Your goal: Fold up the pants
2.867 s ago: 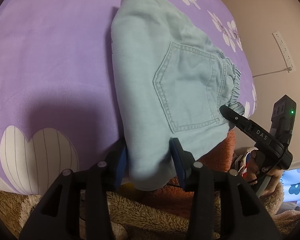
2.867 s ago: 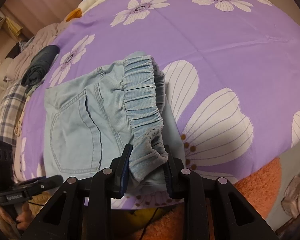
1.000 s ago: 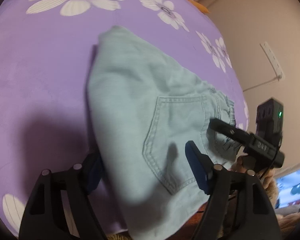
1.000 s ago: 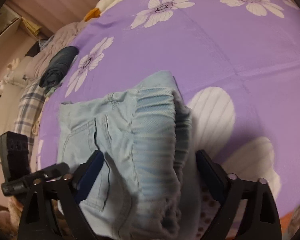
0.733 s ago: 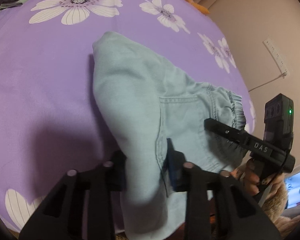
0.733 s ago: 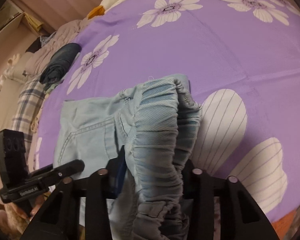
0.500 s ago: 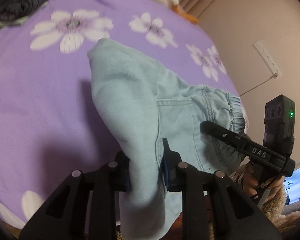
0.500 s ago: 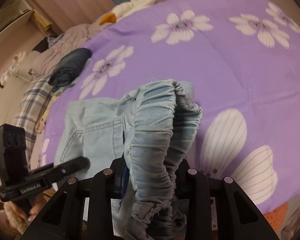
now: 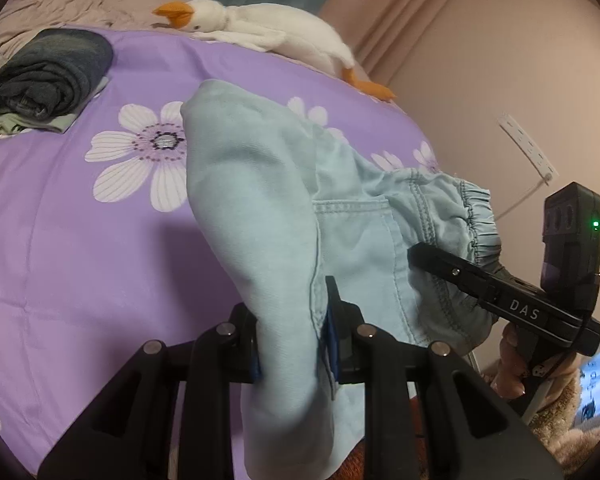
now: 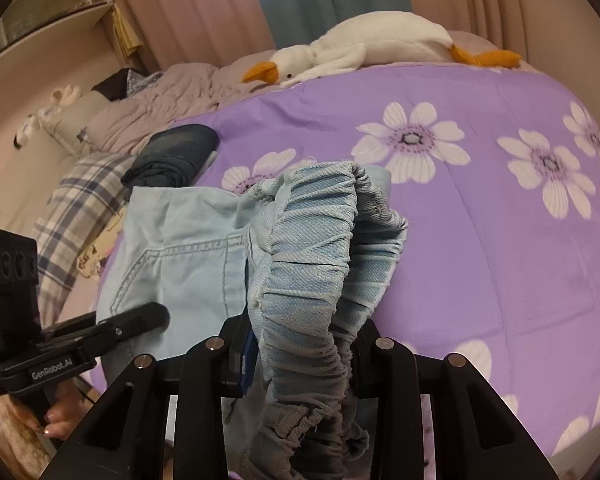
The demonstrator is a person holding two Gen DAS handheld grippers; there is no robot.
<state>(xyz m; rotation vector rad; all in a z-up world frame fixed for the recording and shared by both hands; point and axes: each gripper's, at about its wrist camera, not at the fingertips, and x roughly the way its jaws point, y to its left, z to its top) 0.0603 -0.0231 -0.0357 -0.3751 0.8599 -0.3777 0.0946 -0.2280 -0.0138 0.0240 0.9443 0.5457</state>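
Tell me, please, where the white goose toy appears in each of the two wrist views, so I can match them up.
Left wrist view: the goose toy lies at the top centre, beak pointing left, at the far edge of the purple bedspread.
Right wrist view: the goose toy lies at the top, right of centre, beak again pointing left.
Shared landmark: the dark folded clothes lying on the bedspread.
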